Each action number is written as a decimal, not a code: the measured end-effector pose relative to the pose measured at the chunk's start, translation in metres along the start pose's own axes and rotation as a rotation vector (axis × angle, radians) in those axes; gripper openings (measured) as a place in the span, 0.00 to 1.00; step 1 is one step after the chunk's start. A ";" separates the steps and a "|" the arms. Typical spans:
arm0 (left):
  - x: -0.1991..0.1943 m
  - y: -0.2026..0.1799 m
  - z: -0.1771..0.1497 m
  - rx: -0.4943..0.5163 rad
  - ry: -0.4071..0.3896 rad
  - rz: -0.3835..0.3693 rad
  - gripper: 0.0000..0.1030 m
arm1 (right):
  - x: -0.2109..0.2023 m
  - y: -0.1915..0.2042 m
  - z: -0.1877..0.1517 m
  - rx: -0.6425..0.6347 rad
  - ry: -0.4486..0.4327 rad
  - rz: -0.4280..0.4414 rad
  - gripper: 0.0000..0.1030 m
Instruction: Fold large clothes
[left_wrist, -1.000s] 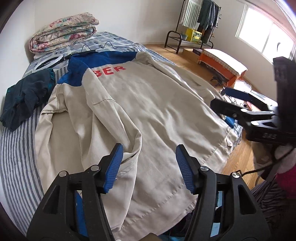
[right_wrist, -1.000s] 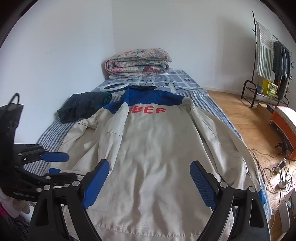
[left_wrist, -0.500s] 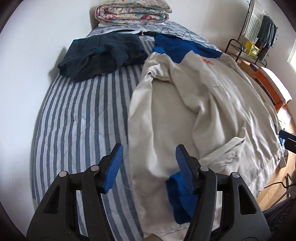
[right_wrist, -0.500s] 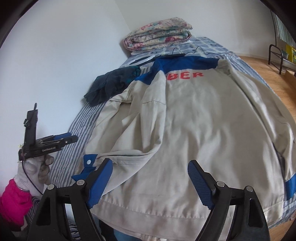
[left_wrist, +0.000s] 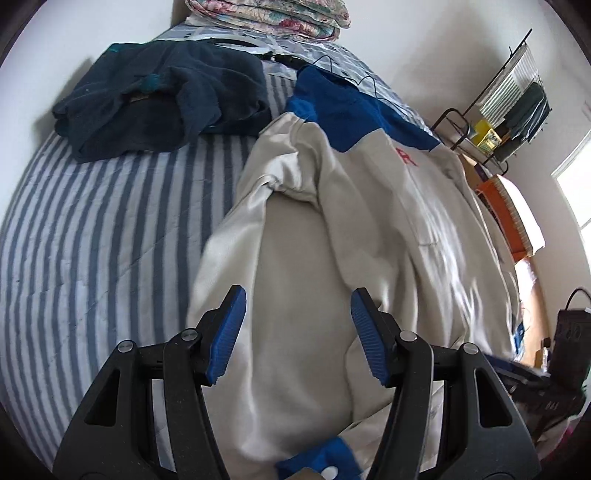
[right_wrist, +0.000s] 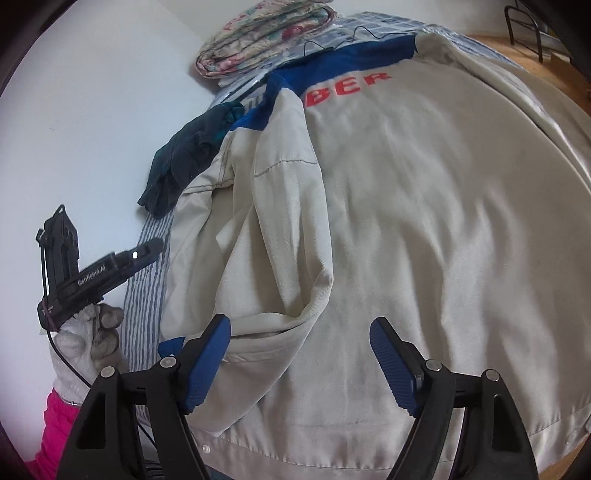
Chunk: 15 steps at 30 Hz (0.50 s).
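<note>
A beige jacket (right_wrist: 406, 206) with a blue yoke and red letters lies back up on the striped bed (left_wrist: 92, 240). Its left sleeve (left_wrist: 303, 295) is folded down along the body, and the blue cuff (left_wrist: 321, 458) shows at the bottom edge. My left gripper (left_wrist: 297, 332) hovers open just above that sleeve, nothing between its pads. From the right wrist view it (right_wrist: 155, 245) appears side on, held by a gloved hand (right_wrist: 92, 332). My right gripper (right_wrist: 301, 363) hangs over the lower back near the hem (right_wrist: 332, 454). Its jaws are closing with no cloth pinched.
A dark navy garment (left_wrist: 159, 92) lies bunched beside the jacket's shoulder. A folded floral quilt (left_wrist: 273, 14) sits at the head of the bed against the white wall. A clothes rack (left_wrist: 509, 110) and an orange bench (left_wrist: 517, 221) stand on the wooden floor.
Both grippers have come down closer to the jacket. The left one swung from the middle of the jacket to the sleeve on its left side. The right jaws have narrowed a little.
</note>
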<state>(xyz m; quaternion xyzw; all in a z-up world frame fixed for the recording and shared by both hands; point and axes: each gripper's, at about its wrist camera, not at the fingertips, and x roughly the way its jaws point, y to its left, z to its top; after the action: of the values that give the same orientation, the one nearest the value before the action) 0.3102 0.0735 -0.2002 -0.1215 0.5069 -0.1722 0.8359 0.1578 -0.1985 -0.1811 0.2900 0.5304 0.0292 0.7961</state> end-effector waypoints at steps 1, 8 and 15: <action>0.007 -0.003 0.006 -0.008 0.006 -0.009 0.59 | 0.003 0.001 -0.001 0.008 0.010 0.011 0.76; 0.053 -0.001 0.036 -0.126 0.041 -0.034 0.59 | 0.027 0.013 -0.010 0.018 0.066 0.049 0.74; 0.072 0.007 0.048 -0.186 0.069 -0.075 0.59 | 0.041 0.021 -0.015 -0.005 0.111 0.056 0.52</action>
<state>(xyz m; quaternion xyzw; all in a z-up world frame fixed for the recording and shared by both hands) 0.3848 0.0515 -0.2385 -0.2113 0.5444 -0.1595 0.7959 0.1681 -0.1602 -0.2092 0.3008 0.5653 0.0690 0.7650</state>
